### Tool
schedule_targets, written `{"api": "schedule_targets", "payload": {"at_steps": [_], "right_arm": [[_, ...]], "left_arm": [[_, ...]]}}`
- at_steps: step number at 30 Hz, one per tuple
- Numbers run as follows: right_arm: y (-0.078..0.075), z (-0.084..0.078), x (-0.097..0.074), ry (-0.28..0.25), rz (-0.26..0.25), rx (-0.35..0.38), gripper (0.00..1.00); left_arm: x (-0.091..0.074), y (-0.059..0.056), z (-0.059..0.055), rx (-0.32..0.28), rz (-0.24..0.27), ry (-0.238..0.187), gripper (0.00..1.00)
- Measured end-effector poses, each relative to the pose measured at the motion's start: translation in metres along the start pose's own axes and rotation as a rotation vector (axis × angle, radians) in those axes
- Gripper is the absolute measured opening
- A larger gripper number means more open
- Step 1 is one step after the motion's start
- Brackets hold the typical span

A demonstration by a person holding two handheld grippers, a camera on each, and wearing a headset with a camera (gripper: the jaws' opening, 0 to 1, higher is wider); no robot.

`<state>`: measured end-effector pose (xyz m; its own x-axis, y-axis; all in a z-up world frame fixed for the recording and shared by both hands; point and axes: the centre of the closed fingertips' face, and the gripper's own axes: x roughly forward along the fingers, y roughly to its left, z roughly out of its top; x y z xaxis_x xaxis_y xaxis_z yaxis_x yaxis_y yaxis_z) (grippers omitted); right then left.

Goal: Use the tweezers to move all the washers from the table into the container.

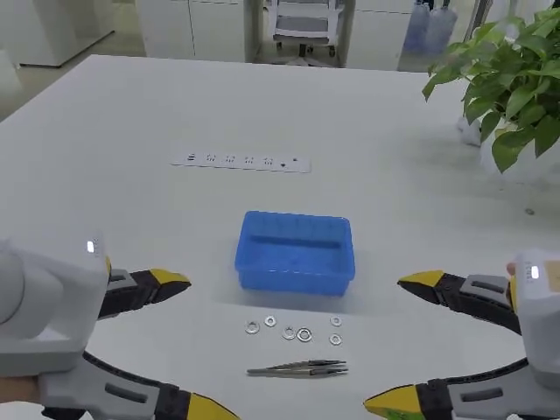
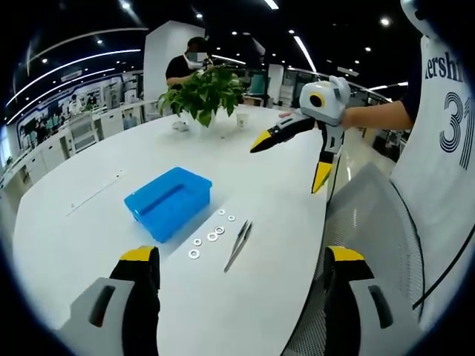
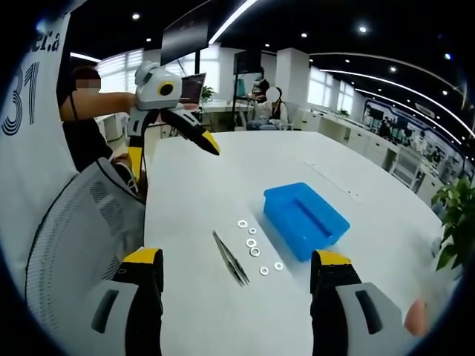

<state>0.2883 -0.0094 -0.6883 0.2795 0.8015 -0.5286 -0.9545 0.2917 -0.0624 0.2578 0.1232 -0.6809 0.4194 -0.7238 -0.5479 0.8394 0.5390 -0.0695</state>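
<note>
While left gripper [image 1: 197,344] and right gripper [image 1: 394,341] hang released, empty, washers [image 1: 304,334] and tweezers [image 1: 297,369] lie at container's [image 1: 295,278] 6 o'clock.

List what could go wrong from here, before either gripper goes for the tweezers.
1. The tweezers lie flat and thin on the table. The open right gripper may fumble them and shove them into the washers just beyond, scattering those.
2. The washers are small, flat and bunched, so picking one may nudge its neighbours.
3. A washer released low could strike the wall of the blue container and land outside.
</note>
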Motion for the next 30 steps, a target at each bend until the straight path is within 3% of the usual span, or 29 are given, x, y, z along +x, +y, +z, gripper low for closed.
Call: {"api": "schedule_targets", "payload": {"at_steps": [27, 30], "right_arm": [[-0.003, -0.002, 0.001, -0.003, -0.005, 0.015, 0.82], [-0.003, -0.002, 0.002, -0.002, -0.004, 0.018, 0.82]], "left_arm": [[-0.002, 0.001, -0.005, 0.014, 0.001, 0.031, 0.96], [0.000, 0.000, -0.010, 0.024, -0.004, 0.064, 0.96]]}}
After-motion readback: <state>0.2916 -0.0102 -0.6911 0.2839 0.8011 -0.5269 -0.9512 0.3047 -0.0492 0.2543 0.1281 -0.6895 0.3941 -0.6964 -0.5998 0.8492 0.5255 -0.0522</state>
